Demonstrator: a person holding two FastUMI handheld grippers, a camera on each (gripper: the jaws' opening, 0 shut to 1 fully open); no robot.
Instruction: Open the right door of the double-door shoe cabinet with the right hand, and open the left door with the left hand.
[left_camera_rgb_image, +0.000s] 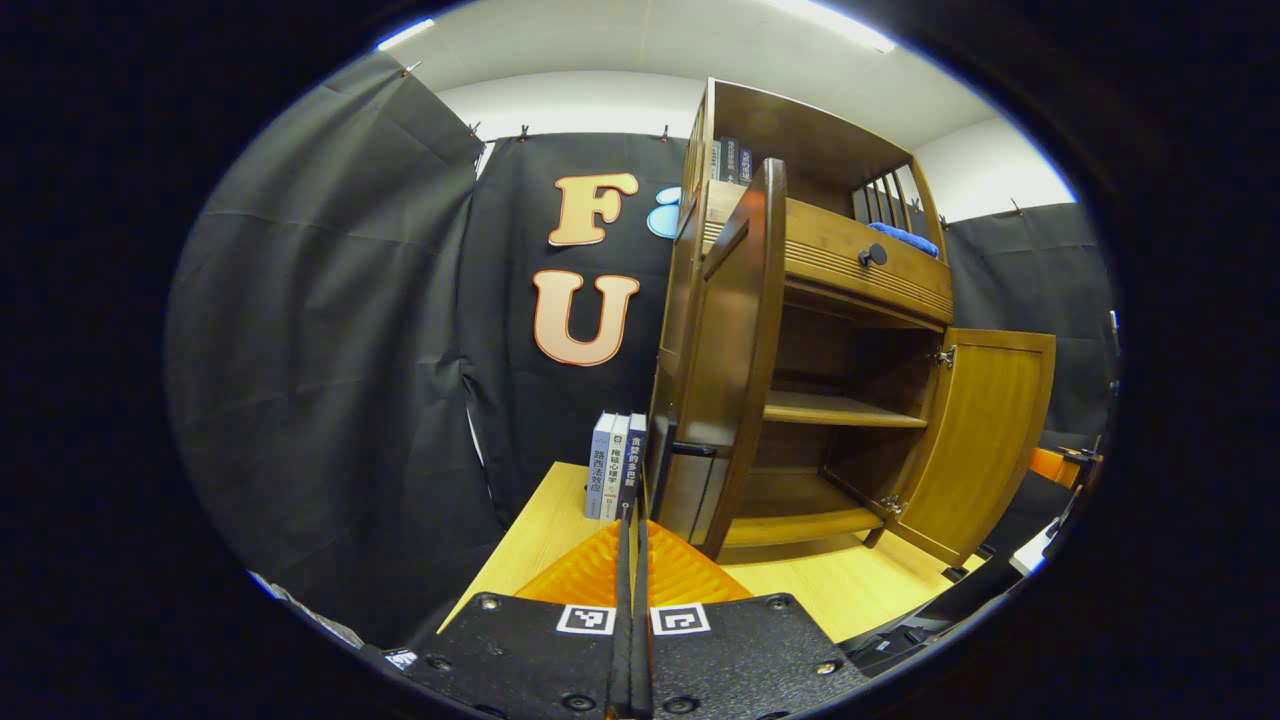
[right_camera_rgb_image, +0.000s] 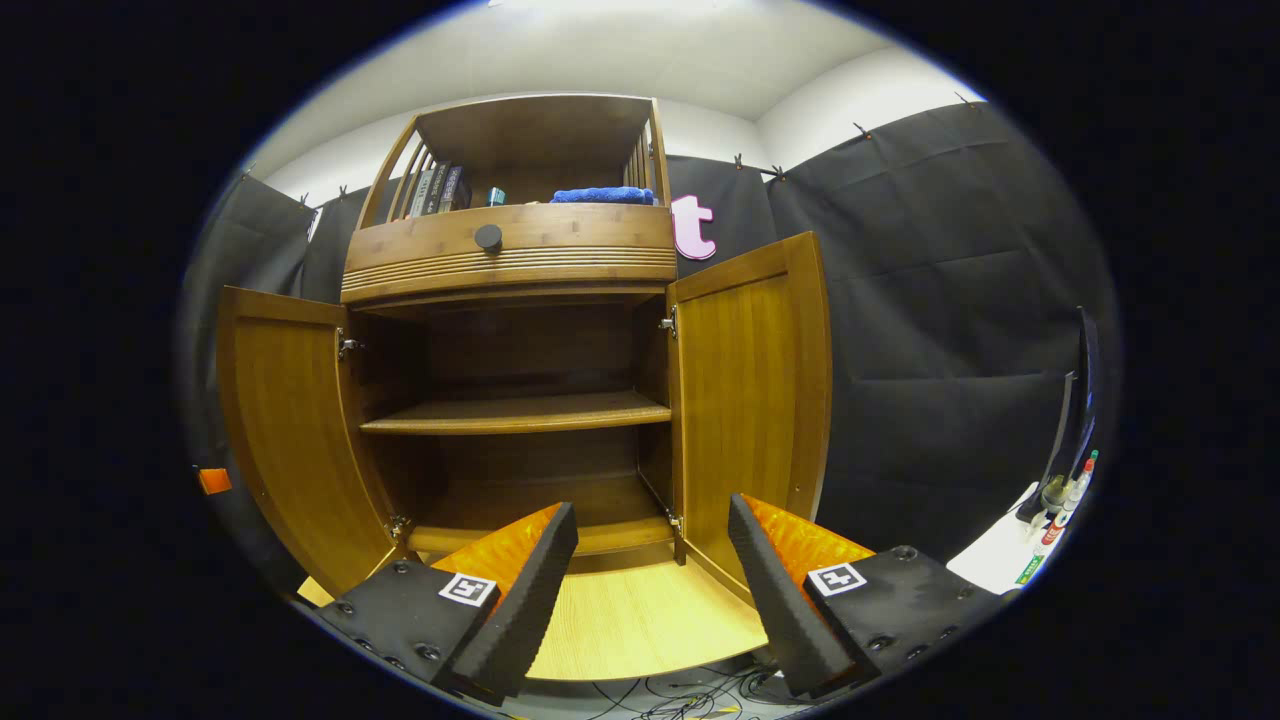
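Both brown wooden doors stand swung wide: left door (left_camera_rgb_image: 725, 350) edge-on just ahead of my left gripper (left_camera_rgb_image: 630, 560), jaws together; right door (right_camera_rgb_image: 750, 400) ahead-right of my right gripper (right_camera_rgb_image: 650, 560), jaws apart, gripping nothing

Bright overhead light, sharp focus, fisheye-bent edges.

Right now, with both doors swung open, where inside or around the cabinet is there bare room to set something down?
Bare: the wooden middle shelf, the cabinet floor and the light tabletop between the open doors. Crowded: the top shelf, with upright books and a folded blue cloth.
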